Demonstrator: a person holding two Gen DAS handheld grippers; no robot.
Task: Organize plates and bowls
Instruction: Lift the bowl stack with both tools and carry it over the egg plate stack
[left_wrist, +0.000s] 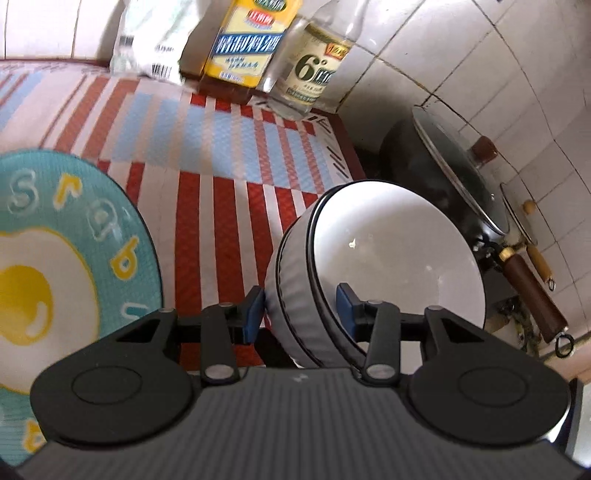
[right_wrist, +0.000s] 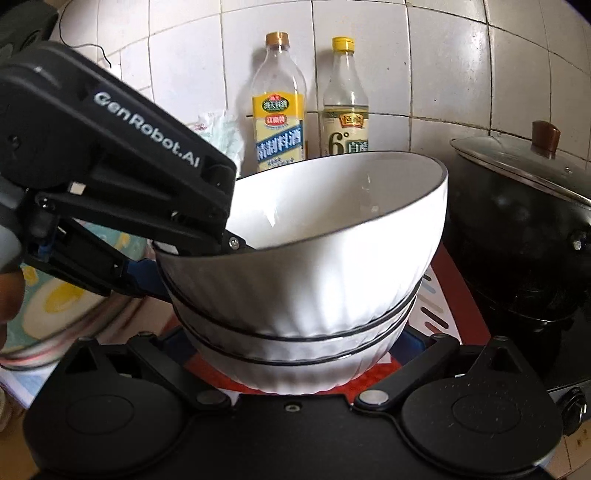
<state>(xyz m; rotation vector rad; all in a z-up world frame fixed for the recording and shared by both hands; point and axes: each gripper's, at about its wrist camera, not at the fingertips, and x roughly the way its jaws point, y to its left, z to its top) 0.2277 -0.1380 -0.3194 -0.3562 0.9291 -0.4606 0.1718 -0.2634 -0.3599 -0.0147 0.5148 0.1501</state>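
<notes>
Bowl stack (right_wrist: 295, 314): three white bowls nested near mat's (left_wrist: 221, 155) right edge. Left gripper (left_wrist: 301, 308) clamps stack's rim wall, stack tilted. Egg-print plate (left_wrist: 66, 258) separate at left edge, unsorted. Right gripper fingertips hidden behind bowls, state unclear. Bowls likely done, plates pending.

A home kitchen is showing here: white tiled walls (right_wrist: 424, 74) are running behind a bench (left_wrist: 221, 192) that is wearing a red, white and blue striped mat. Two seasoning bottles (right_wrist: 279, 103) are standing against the tiles, and a black lidded pot (right_wrist: 517, 229) is sitting on a cooktop (right_wrist: 565, 376) beside stacked bowls (right_wrist: 314, 280).
</notes>
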